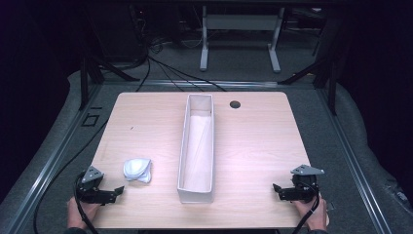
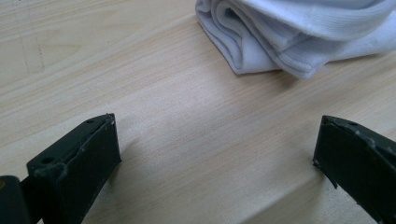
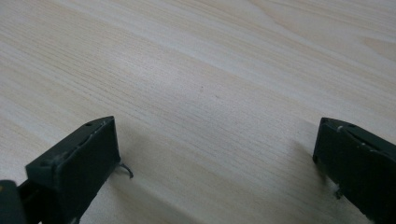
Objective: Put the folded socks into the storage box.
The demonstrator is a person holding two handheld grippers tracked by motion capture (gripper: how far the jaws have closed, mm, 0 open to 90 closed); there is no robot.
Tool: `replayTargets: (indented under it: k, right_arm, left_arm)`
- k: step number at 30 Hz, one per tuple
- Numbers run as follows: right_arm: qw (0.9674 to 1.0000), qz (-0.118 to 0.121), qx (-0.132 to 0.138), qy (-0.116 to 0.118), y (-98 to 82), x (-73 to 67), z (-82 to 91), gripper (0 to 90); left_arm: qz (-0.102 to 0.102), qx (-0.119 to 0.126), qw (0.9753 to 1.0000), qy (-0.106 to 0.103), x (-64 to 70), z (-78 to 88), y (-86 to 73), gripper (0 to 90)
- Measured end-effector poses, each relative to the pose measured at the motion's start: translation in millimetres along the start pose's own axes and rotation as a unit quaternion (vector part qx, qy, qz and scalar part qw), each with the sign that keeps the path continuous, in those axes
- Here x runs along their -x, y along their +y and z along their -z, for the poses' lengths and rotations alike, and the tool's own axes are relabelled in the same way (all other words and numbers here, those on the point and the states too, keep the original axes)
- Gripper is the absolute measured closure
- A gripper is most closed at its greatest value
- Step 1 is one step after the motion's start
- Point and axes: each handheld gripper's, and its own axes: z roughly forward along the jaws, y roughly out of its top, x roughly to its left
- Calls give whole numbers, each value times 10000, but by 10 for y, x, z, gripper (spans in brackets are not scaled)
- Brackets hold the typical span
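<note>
**Both grippers low at the near edge, jaws wide, nothing held**

Light wooden table point(image 1: 253, 141), seen from above. A long, narrow white open-topped box point(image 1: 197, 148) runs down the middle, from the far part of the table toward the near edge. It looks empty inside. Small dark round hole point(image 1: 235, 104) in the tabletop just right of the box's far end.

White folded sock bundle point(image 1: 137, 169) lies on the table left of the box, near its front end but apart from it — ribbed knit, layered folds visible in the left gripper view point(image 2: 299, 35).

Left gripper point(image 1: 116, 191) sits at the near-left corner, held by the person's left hand point(image 1: 78, 210), pointing right. The sock is near it, just beyond and to the right of the jaw tips, not touching. In the left gripper view the left gripper point(image 2: 215, 149) has its jaws spread wide over bare wood, with the sock ahead at the top of the frame, clear of both jaws.

Right gripper point(image 1: 276, 188) is at the near-right corner, in the right hand point(image 1: 314, 214), pointing left toward the box and well apart from the sock. Its own view shows the right gripper point(image 3: 215, 149) with jaws equally wide — bare wood grain between them.

Cables trail off both grippers over the near edge.
</note>
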Motion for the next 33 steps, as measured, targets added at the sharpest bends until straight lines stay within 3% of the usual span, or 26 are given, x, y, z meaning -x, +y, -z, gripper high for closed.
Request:
replayTargets:
  k: [7, 10, 12, 17, 18, 21, 25, 30, 31, 32, 33]
  right_arm:
    - [9999, 3, 100, -22, -6, -8, -8, 8]
    - [10000, 8, 27, 38, -1, -2, 2, 11]
    - [10000, 6, 54, 51, -1, -2, -3, 13]
    - [10000, 35, 28, 37, 0, -1, 5, 21]
    - [10000, 35, 28, 37, 0, -1, 5, 21]
    - [10000, 26, 26, 35, 0, -2, 8, 25]
    - [9999, 10, 143, -5, -7, -6, -3, 37]
    - [9999, 11, 157, -6, -8, -6, -2, 43]
    - [9999, 7, 160, -6, -9, -5, -1, 47]
    - [10000, 22, 73, 28, -5, -1, 13, 50]
    - [10000, 22, 73, 28, -5, -1, 13, 50]
  left_arm:
    - [-139, -38, 9998, -153, -38, 21, 22, 1]
    - [-193, -17, 9997, -173, -65, 77, 65, 0]
    - [-243, 21, 9995, -203, -96, 157, 146, 0]
    - [-666, 107, 9975, -209, -134, 401, 602, 0]
    - [-666, 107, 9975, -209, -134, 401, 602, 0]
    - [-1040, 90, 9942, -241, -80, 443, 919, 0]
    - [-1512, -144, 9879, -302, 17, 353, 1184, 1]
    - [-1807, -548, 9811, -432, 79, 134, 1356, 12]
    - [-1909, -766, 9774, -496, 103, 31, 1378, 23]
    - [-1909, -766, 9774, -496, 103, 31, 1378, 29]
    - [-1994, -868, 9747, -515, 121, -21, 1381, 29]
